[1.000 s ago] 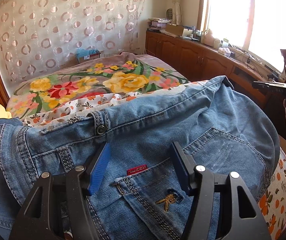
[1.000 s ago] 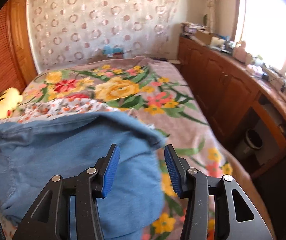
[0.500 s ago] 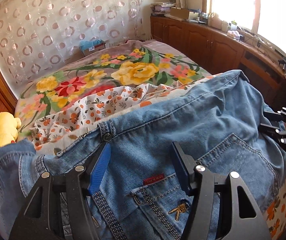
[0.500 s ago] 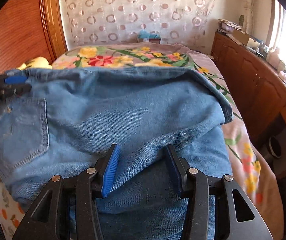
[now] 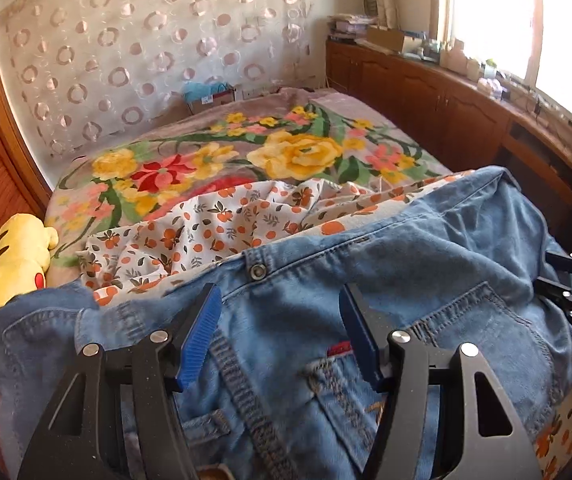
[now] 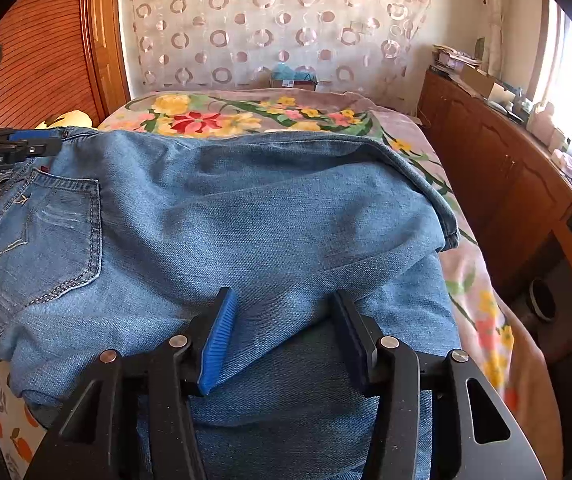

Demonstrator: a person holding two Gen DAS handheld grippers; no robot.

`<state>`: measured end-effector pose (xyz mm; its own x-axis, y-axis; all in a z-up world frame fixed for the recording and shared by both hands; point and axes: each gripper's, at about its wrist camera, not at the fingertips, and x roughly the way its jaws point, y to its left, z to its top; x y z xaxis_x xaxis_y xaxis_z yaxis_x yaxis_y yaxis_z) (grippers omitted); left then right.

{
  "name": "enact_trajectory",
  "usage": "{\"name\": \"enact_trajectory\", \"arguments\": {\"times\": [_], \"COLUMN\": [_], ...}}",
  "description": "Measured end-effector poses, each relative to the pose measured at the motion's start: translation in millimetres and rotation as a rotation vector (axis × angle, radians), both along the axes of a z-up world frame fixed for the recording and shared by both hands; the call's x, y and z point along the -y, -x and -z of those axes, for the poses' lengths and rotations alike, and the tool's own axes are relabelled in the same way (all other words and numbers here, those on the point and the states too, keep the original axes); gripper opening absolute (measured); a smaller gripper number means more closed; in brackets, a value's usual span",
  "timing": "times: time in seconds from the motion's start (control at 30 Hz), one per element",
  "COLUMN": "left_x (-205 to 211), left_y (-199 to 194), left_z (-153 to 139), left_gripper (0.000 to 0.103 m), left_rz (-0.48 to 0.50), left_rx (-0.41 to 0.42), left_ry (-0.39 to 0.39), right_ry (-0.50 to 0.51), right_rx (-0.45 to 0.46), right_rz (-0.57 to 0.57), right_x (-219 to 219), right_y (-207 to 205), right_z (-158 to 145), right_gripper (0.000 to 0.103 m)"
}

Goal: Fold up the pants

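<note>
The jeans (image 6: 245, 216) are light blue denim with darker seams. They lie folded across the near part of the bed (image 6: 482, 280), on top of a white sheet (image 5: 213, 236) with orange fruits. One back pocket (image 6: 49, 240) faces up, and the waistband with a metal button (image 5: 257, 270) is toward the flower blanket (image 5: 298, 152). The left gripper (image 5: 281, 320) is open over the waistband, its pads not pressing. The right gripper (image 6: 281, 320) is open too, with denim between its fingers.
</note>
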<state>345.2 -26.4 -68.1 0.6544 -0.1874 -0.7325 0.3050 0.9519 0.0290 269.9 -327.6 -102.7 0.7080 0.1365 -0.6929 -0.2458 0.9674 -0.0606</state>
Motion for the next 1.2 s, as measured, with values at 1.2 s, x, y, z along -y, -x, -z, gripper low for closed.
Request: {"name": "enact_trajectory", "arguments": {"times": [1.2], "left_x": [-50], "left_y": [160], "left_z": [7], "left_gripper": [0.093], "left_rz": [-0.101], "left_rx": [0.044], "left_ry": [0.026], "right_ry": [-0.007], "right_rx": [0.000], "right_rz": [0.008], "right_x": [1], "right_y": [1], "right_z": [0], "right_gripper": [0.055]}}
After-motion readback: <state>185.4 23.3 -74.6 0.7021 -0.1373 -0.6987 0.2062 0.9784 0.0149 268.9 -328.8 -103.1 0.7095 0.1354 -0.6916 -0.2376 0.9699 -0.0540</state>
